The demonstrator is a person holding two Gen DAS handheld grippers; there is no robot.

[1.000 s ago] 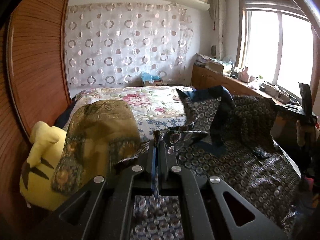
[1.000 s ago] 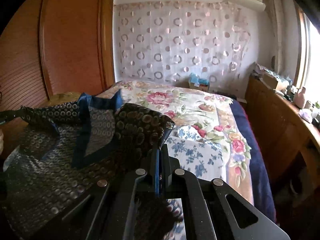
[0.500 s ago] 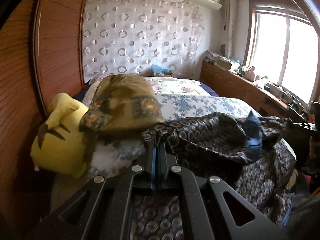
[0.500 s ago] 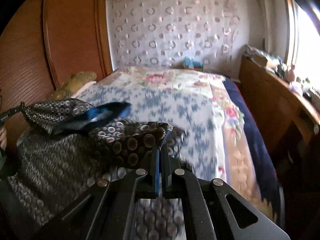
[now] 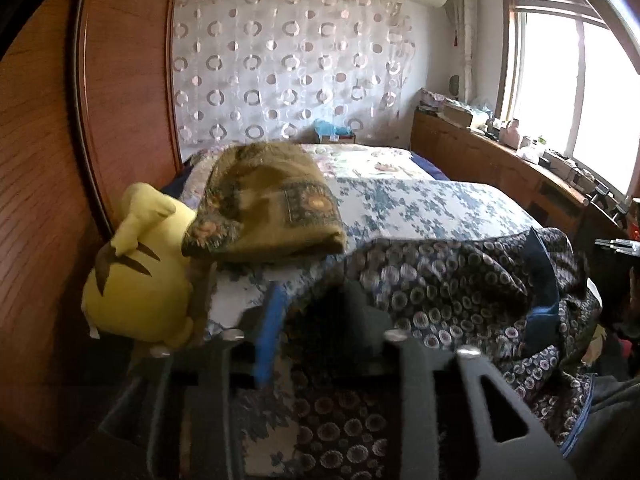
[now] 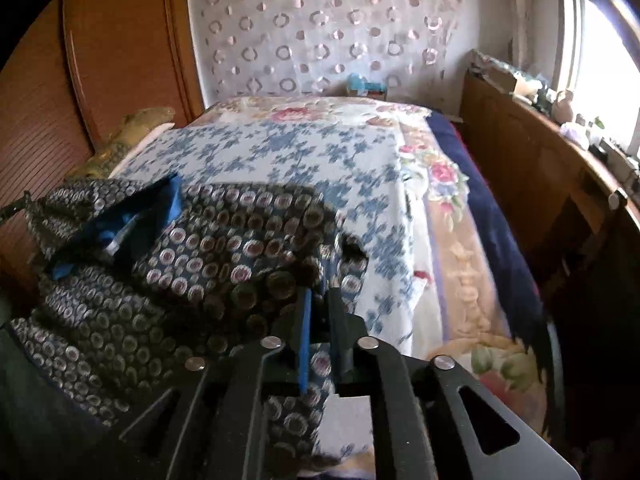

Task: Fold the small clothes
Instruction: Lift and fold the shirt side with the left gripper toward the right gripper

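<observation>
A dark garment with ring patterns and blue lining [image 5: 460,280] lies crumpled on the near end of the bed; it also shows in the right wrist view [image 6: 224,248]. My left gripper [image 5: 316,320] is open, its fingers spread wide, with the garment's edge lying loose between them. My right gripper [image 6: 318,312] has its fingers a little apart, with the cloth's edge slack between and over them. The right gripper shows at the far right of the left wrist view [image 5: 616,244].
The bed has a blue-flowered sheet [image 6: 304,152] and a floral quilt [image 6: 444,176]. A yellow plush toy [image 5: 136,276] and an olive folded blanket [image 5: 264,204] lie by the wooden headboard [image 5: 48,160]. A wooden cabinet [image 6: 532,160] runs along the window side.
Both grippers came down to the bed with the garment, which collapsed from spread and held up to a heap. The left gripper opened wide and let go; the right fingers parted slightly.
</observation>
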